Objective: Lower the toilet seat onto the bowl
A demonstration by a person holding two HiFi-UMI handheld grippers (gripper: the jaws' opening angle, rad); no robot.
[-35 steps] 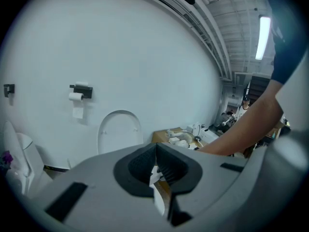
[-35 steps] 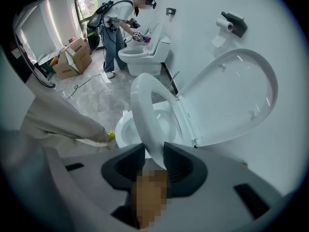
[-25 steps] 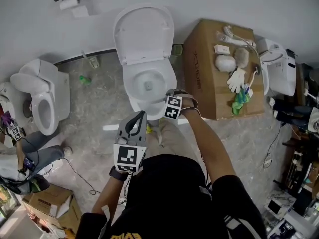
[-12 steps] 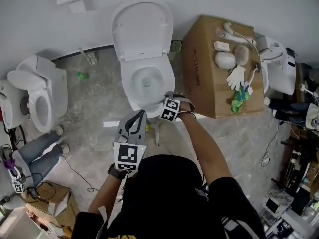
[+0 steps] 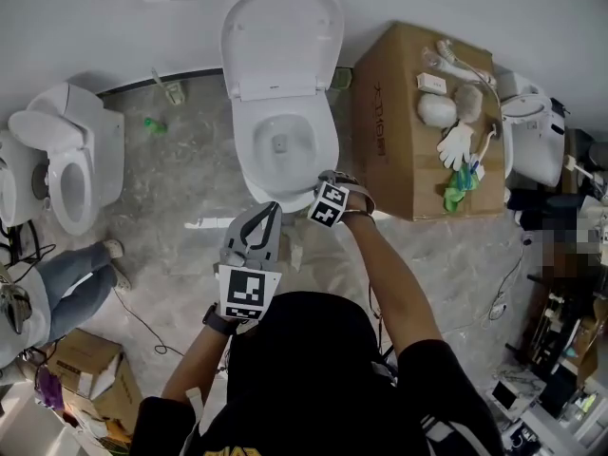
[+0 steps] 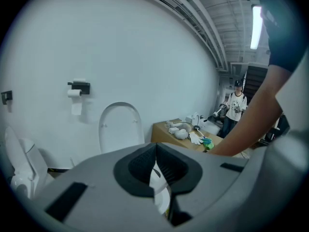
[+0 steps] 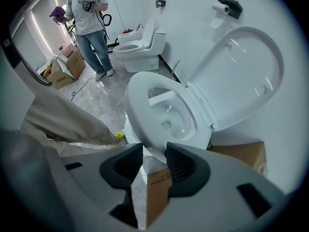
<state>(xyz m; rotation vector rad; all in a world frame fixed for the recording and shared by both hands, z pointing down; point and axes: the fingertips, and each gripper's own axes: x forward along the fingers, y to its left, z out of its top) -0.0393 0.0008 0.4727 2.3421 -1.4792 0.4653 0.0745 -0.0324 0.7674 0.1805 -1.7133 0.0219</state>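
The white toilet [image 5: 285,145] stands against the wall with its lid [image 5: 281,36] raised. In the right gripper view a white seat ring [image 7: 140,105] lies flat round the bowl, below the upright lid [image 7: 241,76]. My right gripper [image 5: 323,182] is at the bowl's front rim. Its jaws [image 7: 154,153] are opening, and the rim's front edge sits just at the pads without being pressed. My left gripper [image 5: 269,211] hangs shut over the floor in front of the toilet, left of the right one. Its pads [image 6: 155,149] meet at the tips with nothing between them.
A cardboard box [image 5: 399,122] with a glove and small items stands right of the toilet. A second toilet [image 5: 66,169] is at the left, another white unit [image 5: 537,141] at the far right. A person in jeans [image 5: 76,274] and small boxes [image 5: 85,378] are at lower left.
The camera has shifted a little. My right gripper stays at the bowl's front rim and the left barely moves. The person at the left has stepped further out of frame.
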